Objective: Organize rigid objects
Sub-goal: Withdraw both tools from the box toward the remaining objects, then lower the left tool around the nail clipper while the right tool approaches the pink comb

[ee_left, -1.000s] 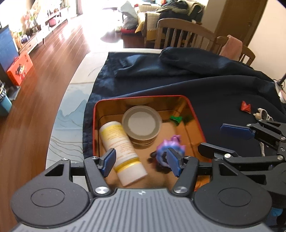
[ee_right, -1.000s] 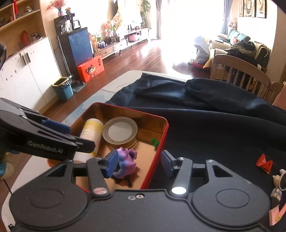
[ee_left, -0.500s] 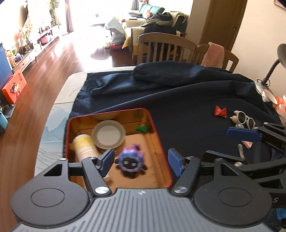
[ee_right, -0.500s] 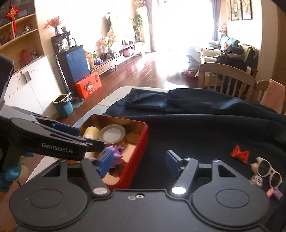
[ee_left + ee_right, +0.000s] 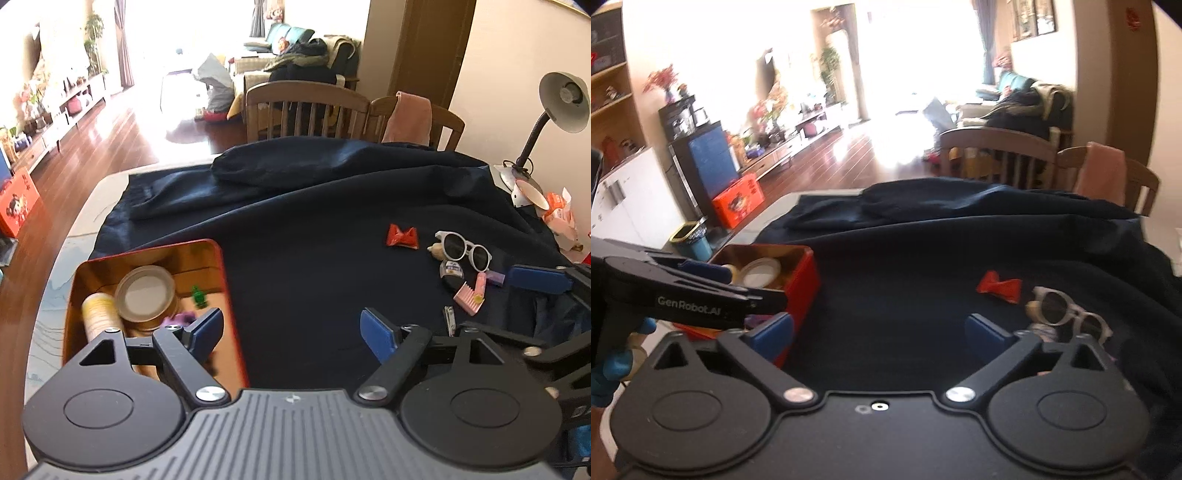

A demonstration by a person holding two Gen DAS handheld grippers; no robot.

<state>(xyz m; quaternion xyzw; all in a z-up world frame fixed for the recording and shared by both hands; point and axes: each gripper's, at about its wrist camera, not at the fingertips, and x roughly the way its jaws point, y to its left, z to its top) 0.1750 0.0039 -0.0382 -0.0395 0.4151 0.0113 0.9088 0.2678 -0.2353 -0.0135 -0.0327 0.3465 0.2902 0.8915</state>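
A red tin box (image 5: 236,332) (image 5: 803,284) stands at the left on the dark cloth. In it lie a round lid (image 5: 144,293), a white-and-yellow bottle (image 5: 99,314), a small green figure (image 5: 198,295) and a purple toy (image 5: 183,318), partly hidden. My left gripper (image 5: 291,328) hangs over the box's right rim, jaws opening, nothing between them. My right gripper (image 5: 879,332) is over bare cloth, jaws opening wide and empty. To the right lie a red bow (image 5: 402,236) (image 5: 999,287), white sunglasses (image 5: 461,249) (image 5: 1067,312), a pink comb (image 5: 469,297) and nail clippers (image 5: 448,319).
A dark blue cloth (image 5: 314,206) covers the table, bunched into a ridge at the far side. Wooden chairs (image 5: 306,110) stand behind it. A desk lamp (image 5: 554,110) and a small carton (image 5: 561,218) are at the far right. The table's left edge (image 5: 51,266) borders the wooden floor.
Both grippers have swung right and away from the red box, and their jaws have spread wider. The purple toy that was between the left jaws now lies in the box.
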